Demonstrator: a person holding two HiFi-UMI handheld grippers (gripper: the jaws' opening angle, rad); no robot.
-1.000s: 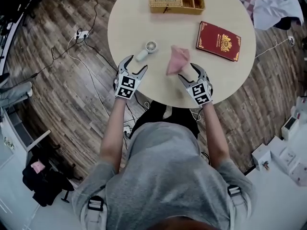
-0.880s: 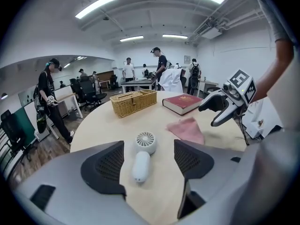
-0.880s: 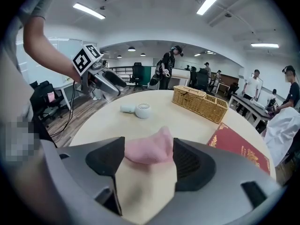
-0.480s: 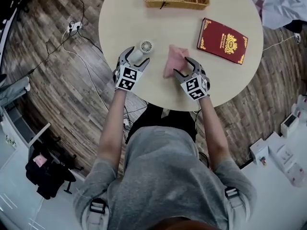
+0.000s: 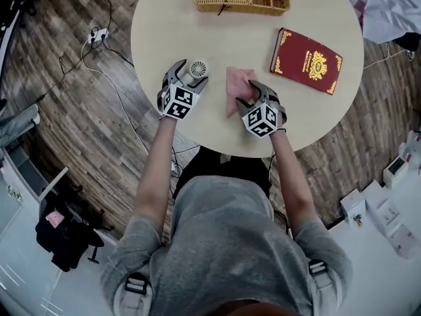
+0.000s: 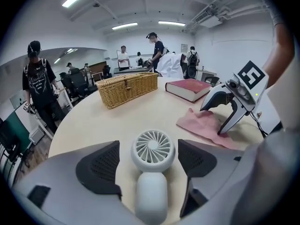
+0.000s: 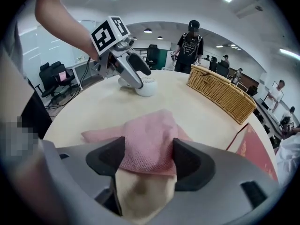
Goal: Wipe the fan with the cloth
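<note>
Pick-up step: our left gripper (image 5: 189,74), jaws just spreading, brackets the small white handheld fan (image 6: 152,149) without touching it. Our right gripper (image 7: 149,161) gapes around the crumpled pink cloth (image 5: 237,84) at the fan's three o'clock. Next, we judge, both must squeeze.

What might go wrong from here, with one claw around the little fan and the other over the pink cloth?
1. The fan lies loose, untouched, between the jaws of the left gripper, which have just been opening. Closing off-centre could knock it sideways or squeeze its slatted round head.
2. The right gripper has only a hump of the cloth between its open jaws, so a shallow pinch may slip off.
</note>
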